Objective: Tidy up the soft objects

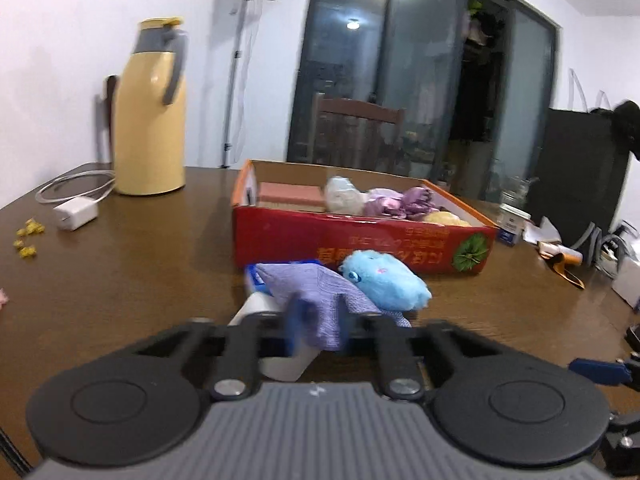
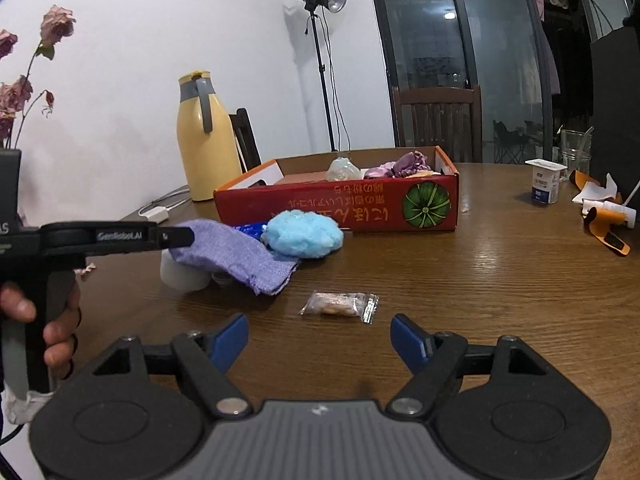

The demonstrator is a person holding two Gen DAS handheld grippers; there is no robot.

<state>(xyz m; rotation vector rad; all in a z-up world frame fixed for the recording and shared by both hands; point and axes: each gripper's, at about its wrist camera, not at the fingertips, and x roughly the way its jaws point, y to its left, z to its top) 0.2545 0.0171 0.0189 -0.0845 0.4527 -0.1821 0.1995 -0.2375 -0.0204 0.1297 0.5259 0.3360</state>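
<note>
My left gripper (image 1: 318,326) is shut on a purple cloth (image 1: 320,292), which drapes over a white cup (image 1: 276,344). The right wrist view shows the same cloth (image 2: 236,256) held by the left gripper (image 2: 188,237). A light blue plush toy (image 1: 384,280) lies just behind the cloth, also in the right view (image 2: 304,234). A red cardboard box (image 1: 360,244) behind them holds purple and pale soft items (image 1: 396,202); it shows in the right view too (image 2: 340,200). My right gripper (image 2: 320,340) is open and empty above the table.
A yellow thermos (image 1: 150,116) and a white charger with cable (image 1: 76,214) stand at back left. A small snack packet (image 2: 340,304) lies in front of my right gripper. A yogurt cup (image 2: 545,181), a glass and orange-and-white clutter (image 2: 604,216) sit at right.
</note>
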